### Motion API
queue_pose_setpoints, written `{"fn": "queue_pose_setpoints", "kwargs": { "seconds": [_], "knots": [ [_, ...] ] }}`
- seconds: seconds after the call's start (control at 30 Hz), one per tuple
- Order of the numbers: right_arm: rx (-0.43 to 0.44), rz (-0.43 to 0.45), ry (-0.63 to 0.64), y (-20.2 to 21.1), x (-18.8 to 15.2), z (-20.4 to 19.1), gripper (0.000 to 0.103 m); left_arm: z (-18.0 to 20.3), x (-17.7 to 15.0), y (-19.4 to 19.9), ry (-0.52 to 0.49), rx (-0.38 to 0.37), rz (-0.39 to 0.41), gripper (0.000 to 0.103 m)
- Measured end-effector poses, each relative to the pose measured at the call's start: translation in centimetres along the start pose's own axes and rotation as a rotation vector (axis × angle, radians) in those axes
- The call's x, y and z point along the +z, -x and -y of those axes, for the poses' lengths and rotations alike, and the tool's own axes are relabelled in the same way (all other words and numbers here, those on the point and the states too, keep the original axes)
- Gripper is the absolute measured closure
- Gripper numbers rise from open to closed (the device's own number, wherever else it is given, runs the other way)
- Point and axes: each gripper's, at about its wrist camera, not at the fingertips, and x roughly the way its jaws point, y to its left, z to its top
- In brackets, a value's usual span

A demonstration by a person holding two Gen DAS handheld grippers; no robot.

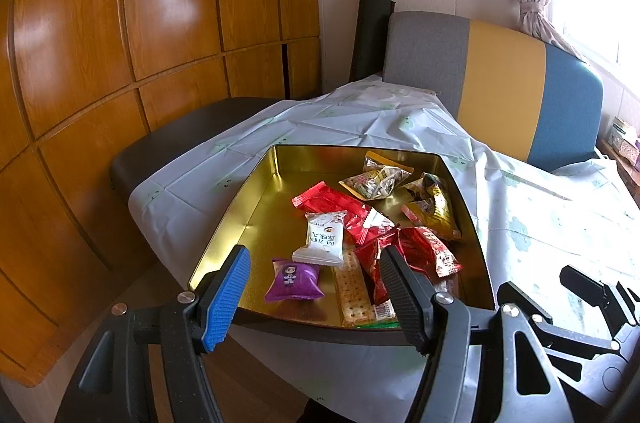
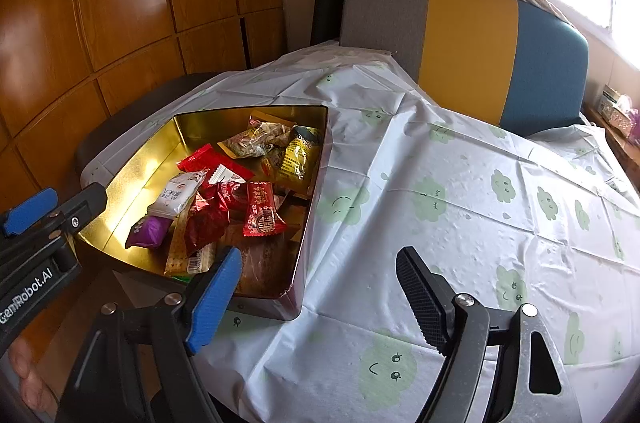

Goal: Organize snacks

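A gold tin (image 1: 256, 207) sits on the white tablecloth (image 2: 460, 223) near the table's left edge, holding several snack packets. Among them are a purple packet (image 1: 294, 281), a white one (image 1: 322, 239), red ones (image 1: 332, 207), a cracker pack (image 1: 354, 287) and yellow packets (image 1: 436, 211). My left gripper (image 1: 316, 299) hangs open just above the tin's near rim, with nothing between its fingers. My right gripper (image 2: 320, 299) is open over bare cloth beside the tin's (image 2: 312, 223) near right corner. In the right wrist view the left gripper (image 2: 60, 205) shows at the tin's left side.
A chair with a grey, yellow and blue back (image 1: 500, 83) stands behind the table. Wooden cabinet doors (image 1: 120, 43) fill the left, with a dark seat (image 1: 168, 143) below them. A black roll (image 1: 370, 31) leans on the wall. Bare cloth stretches right of the tin.
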Motion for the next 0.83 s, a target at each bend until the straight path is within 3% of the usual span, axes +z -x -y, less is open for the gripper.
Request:
{"fn": "queue_pose_setpoints", "kwargs": {
  "seconds": [0.57,0.67,0.83],
  "knots": [
    [0.002,-0.006,-0.012,-0.1,-0.2,0.6,0.022,0.4,-0.1,0.2,-0.032,-0.018,0.001,0.035],
    [0.006,-0.007,-0.026,-0.2,-0.2,1.1,0.022,0.6,-0.1,0.4,-0.046,-0.016,0.032,0.049],
    [-0.022,-0.017,-0.11,-0.5,0.6,5.0,0.022,0.4,0.0,-0.2,-0.045,-0.029,-0.004,0.05]
  ]
}}
